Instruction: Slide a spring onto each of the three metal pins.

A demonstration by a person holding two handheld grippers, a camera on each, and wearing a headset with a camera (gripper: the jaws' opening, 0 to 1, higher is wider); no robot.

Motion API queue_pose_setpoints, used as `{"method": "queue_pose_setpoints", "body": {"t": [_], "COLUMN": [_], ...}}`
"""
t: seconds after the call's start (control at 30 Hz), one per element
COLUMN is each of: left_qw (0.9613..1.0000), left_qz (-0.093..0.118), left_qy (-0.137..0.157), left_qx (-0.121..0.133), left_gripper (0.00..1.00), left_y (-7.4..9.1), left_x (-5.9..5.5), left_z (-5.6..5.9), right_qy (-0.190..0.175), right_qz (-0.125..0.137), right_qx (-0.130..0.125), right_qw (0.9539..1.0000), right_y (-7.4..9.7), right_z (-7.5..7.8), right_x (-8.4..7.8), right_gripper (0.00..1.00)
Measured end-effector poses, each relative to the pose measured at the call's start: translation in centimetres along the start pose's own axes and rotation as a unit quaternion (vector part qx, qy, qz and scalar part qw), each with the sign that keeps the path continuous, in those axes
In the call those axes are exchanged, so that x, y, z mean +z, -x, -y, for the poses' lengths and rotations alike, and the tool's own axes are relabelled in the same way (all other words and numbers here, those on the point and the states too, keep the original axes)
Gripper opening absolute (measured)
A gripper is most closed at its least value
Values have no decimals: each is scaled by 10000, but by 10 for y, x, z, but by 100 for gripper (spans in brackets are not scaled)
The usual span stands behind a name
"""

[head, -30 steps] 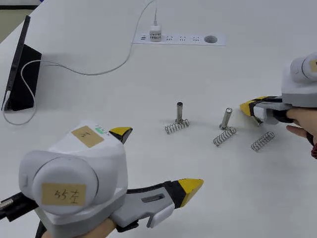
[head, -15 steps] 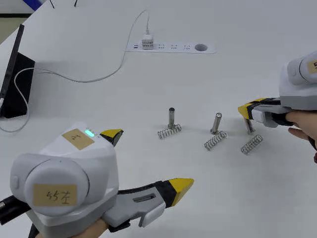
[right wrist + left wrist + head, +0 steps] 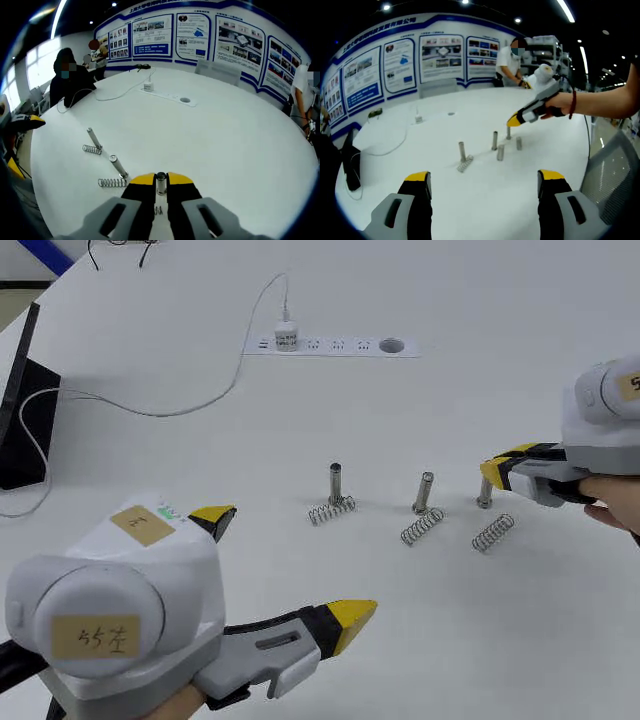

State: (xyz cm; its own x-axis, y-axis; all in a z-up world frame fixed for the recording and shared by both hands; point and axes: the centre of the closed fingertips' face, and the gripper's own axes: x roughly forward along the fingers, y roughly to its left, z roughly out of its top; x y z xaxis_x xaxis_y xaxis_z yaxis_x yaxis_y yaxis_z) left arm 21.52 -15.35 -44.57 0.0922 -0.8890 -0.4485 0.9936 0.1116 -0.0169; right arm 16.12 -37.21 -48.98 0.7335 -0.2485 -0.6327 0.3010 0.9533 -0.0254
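Note:
Three metal pins stand upright in a row on the white table: left pin (image 3: 335,483), middle pin (image 3: 424,492), right pin (image 3: 485,492). A spring lies flat by each: left spring (image 3: 331,511), middle spring (image 3: 422,526), right spring (image 3: 493,532). My right gripper (image 3: 497,469) reaches in from the right. Its yellow tips close around the right pin (image 3: 161,182), with a spring (image 3: 159,210) on the table under them. My left gripper (image 3: 285,565) hovers near the front edge, open and holding nothing, aimed at the pins (image 3: 495,140).
A white power strip (image 3: 335,344) with a plug and cable lies at the back. A black screen (image 3: 20,410) stands at the left edge. People stand beyond the table (image 3: 510,62). Bare table surface (image 3: 300,420) lies between the pins and the strip.
The head camera has shifted, so everything sits lower and further left in the picture. The right gripper stays at the right pin; the left gripper stays open at the front.

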Motion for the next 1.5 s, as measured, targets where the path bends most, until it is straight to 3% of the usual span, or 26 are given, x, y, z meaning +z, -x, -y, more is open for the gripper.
{"method": "queue_pose_setpoints", "body": {"t": [0.5, 0.93, 1.2, 1.27, 1.5], "left_qw": [10000, 9999, 9996, 9995, 9985], "left_qz": [-12, -3, -67, -113, -183], "left_qy": [-43, -103, -253, -258, -432], "left_qx": [1, -46, -131, -148, -281], "left_gripper": [89, 86, 78, 75, 68], "left_y": [0, -8, -20, -24, -37], "left_x": [0, 2, 1, -1, -4], "left_z": [-1, -7, -18, -22, -27], "right_qy": [-368, -364, -366, -321, -330], "right_qz": [-111, -38, 272, 455, 829], "right_qx": [-48, -15, 98, 128, 431], "right_qw": [9992, 9993, 9989, 9984, 9951], "right_y": [5, 7, 15, 18, 25], "right_z": [3, 3, 2, 1, -8], "right_x": [-1, -1, 4, 9, 20], "right_gripper": [8, 12, 23, 26, 35]}}
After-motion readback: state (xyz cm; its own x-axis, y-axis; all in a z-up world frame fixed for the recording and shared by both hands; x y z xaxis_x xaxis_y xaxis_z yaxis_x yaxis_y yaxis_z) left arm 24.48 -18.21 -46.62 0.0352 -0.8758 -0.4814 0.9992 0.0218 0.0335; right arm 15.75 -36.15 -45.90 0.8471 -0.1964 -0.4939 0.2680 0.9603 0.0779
